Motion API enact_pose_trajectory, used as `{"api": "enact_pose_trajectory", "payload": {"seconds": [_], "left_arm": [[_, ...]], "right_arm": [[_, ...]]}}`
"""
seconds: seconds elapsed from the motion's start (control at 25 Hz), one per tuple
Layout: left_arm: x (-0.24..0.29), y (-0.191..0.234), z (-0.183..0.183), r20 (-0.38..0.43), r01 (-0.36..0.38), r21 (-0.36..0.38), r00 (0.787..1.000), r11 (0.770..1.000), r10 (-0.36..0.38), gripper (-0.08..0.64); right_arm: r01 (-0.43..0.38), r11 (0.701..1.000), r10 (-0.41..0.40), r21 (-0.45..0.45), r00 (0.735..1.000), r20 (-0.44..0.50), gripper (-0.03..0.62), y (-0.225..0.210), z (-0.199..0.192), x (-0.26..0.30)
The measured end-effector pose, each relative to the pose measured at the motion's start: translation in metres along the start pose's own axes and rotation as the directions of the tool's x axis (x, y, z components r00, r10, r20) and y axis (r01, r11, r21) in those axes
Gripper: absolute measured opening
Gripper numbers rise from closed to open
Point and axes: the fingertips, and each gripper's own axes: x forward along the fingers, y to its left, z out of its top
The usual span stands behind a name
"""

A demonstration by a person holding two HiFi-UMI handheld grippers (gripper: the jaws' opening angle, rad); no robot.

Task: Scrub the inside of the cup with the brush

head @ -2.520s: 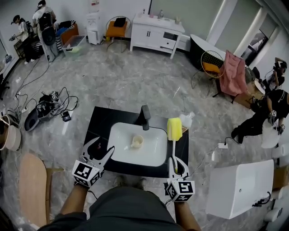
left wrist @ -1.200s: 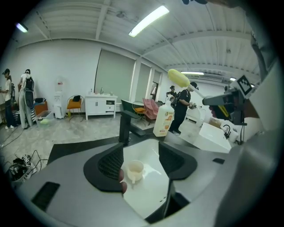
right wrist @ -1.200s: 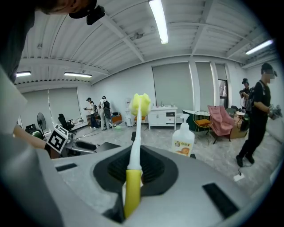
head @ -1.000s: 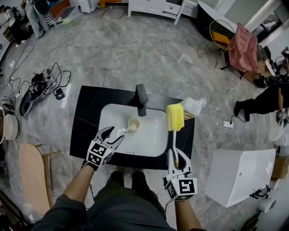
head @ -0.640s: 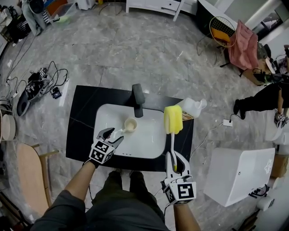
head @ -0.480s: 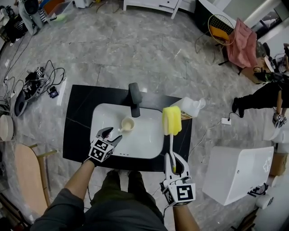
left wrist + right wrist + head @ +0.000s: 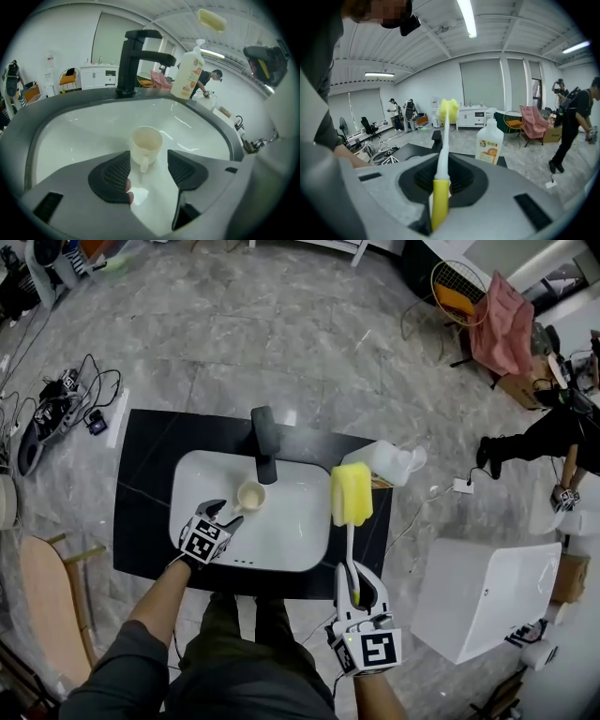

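Hiding much of the left gripper (image 7: 147, 171) in the head view, its marker cube leaves only the finger ends showing. The left gripper view gives the plain reading: the jaws stand wide apart and grip nothing. The cup (image 7: 146, 143) stands upright on the white floor of the sink (image 7: 197, 474), mouth up, just beyond the dark pads (image 7: 111, 177). Its handle points back toward the gripper and ends at the mouth of the gap, touching neither pad as far as can be seen. The foot of the cup is cut off behind the pads, and a pink fingertip peeps out beside the left one. The right gripper (image 7: 440, 180) is closed on the yellow grip of the brush (image 7: 350, 521), whose butt end is buried between the jaws and cannot be seen. The brush's long axis runs away from the person, from yellow grip through thin white shaft to the yellow sponge head (image 7: 351, 494) at the far end. In the head view that head lies over the sink's right edge, well apart from the cup, and it covers part of the white bottle (image 7: 384, 463) on the black counter (image 7: 141, 521). A black faucet (image 7: 263, 442) stands at the sink's far rim, just behind the cup.
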Motion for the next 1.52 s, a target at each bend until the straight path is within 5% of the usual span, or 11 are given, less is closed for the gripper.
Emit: {"api": "enact_pose_trajectory", "payload": {"seconds": [1.12, 1.52], "left_arm": [[0.084, 0.013, -0.045, -0.204, 0.032, 0.114, 0.979, 0.993, -0.008, 0.19], [0.077, 0.016, -0.043, -0.177, 0.002, 0.256, 0.983, 0.967, 0.045, 0.052]], "right_arm": [[-0.003, 1.0, 0.003, 0.004, 0.999, -0.052, 0.026, -0.027, -0.028, 0.018], [-0.024, 1.0, 0.024, -0.003, 0.996, -0.083, 0.026, -0.022, -0.037, 0.02]]}}
